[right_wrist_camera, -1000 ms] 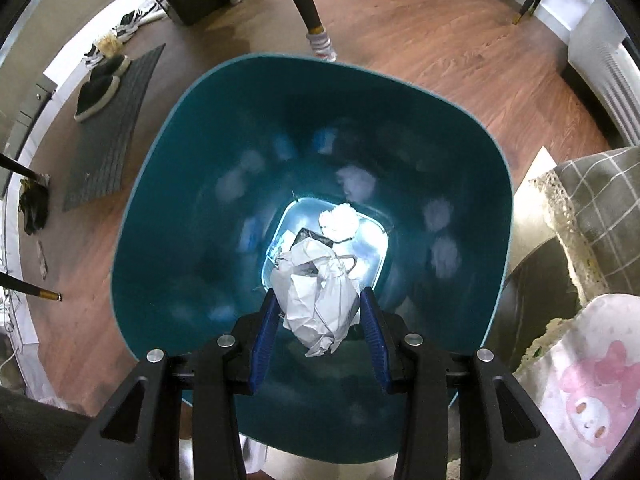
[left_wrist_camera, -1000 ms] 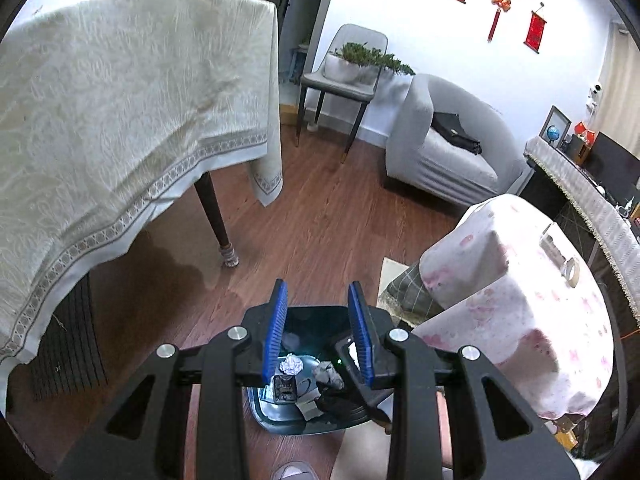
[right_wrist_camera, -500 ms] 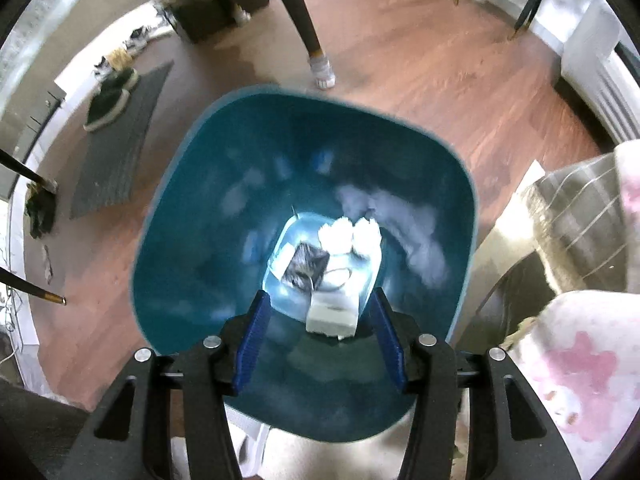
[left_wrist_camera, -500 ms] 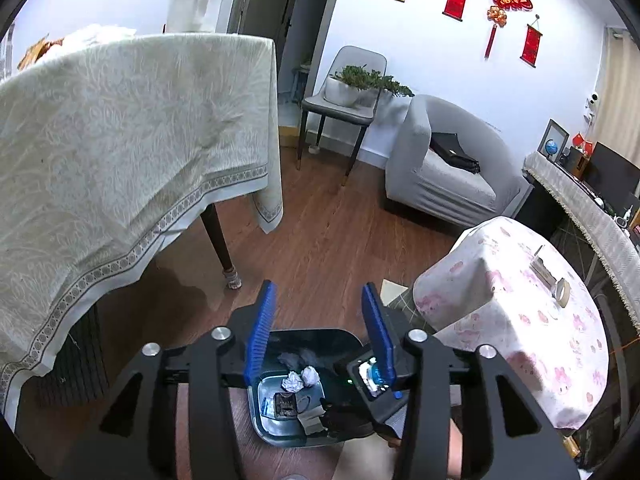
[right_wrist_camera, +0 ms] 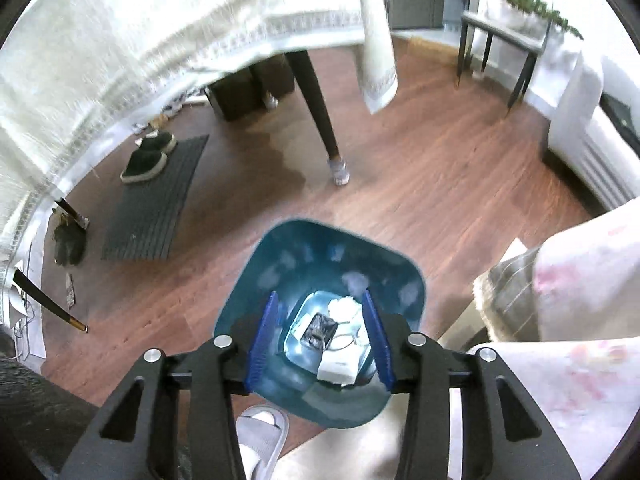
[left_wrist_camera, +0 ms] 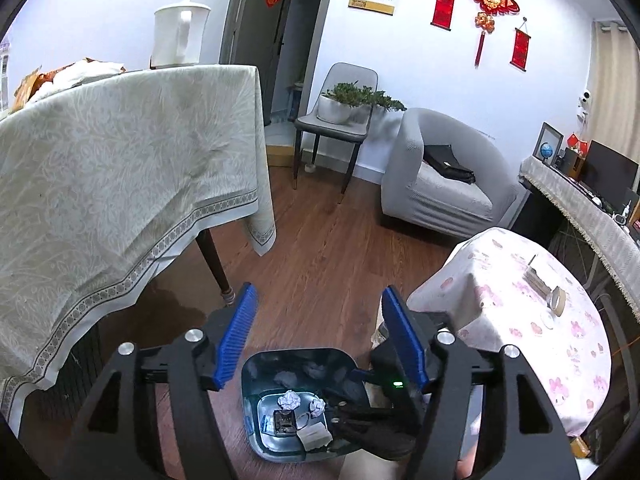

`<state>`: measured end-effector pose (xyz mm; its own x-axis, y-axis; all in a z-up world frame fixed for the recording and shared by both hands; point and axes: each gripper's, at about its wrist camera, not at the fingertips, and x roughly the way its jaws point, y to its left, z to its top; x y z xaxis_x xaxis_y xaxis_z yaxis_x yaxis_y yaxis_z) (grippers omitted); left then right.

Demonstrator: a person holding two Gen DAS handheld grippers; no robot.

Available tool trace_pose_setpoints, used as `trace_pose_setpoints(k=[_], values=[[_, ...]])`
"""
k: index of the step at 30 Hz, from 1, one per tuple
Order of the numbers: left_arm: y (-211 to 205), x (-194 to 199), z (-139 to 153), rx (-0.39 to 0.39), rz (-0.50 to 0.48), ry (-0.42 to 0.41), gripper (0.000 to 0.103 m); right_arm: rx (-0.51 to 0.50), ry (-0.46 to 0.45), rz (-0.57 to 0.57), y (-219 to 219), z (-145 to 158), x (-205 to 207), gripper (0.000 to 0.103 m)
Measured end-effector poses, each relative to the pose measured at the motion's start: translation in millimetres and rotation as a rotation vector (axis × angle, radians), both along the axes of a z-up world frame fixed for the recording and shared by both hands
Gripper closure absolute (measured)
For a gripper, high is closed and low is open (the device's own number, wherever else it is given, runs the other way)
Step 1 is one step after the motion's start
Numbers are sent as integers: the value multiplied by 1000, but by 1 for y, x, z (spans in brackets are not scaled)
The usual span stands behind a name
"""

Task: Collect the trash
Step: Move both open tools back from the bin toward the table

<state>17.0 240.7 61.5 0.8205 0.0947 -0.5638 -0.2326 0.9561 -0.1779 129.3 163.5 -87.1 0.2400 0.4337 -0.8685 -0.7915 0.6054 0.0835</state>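
Note:
A teal trash bin [right_wrist_camera: 280, 256] stands on the wood floor. At its bottom lie a white box [right_wrist_camera: 338, 366], crumpled paper [right_wrist_camera: 343, 307] and a dark packet [right_wrist_camera: 318, 327]. My right gripper [right_wrist_camera: 320, 294] hangs well above the bin, pointing steeply down; its jaws are closing with nothing between them. In the left wrist view the bin [left_wrist_camera: 256, 376] sits low in the picture with paper balls [left_wrist_camera: 289, 399] inside. My left gripper [left_wrist_camera: 320, 292] is higher and further back, its jaws opening wide and empty. The right gripper's black body [left_wrist_camera: 384, 396] shows beside the bin.
A table with a cream cloth [left_wrist_camera: 120, 184] and a dark leg [right_wrist_camera: 320, 120] stands to the left. A small table with a pink cloth [left_wrist_camera: 520, 320] is close on the right. Behind are a grey armchair [left_wrist_camera: 440, 184], a chair with a plant [left_wrist_camera: 340, 120]. A slippered foot [right_wrist_camera: 260, 428] is near the bin.
The right gripper let go of a crumpled white paper, which now lies in the bin, and rose well above it. The left jaws spread wider and the left gripper rose a little.

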Motion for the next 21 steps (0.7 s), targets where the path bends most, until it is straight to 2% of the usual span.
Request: trace_pose_setpoints(k=[11, 21], values=[[-23, 5, 16, 10, -33, -60, 32, 103, -130, -50, -51, 84, 2, 63], [-46, 23, 22, -14, -71, -75, 30, 120, -201, -146, -105, 116, 13, 63]])
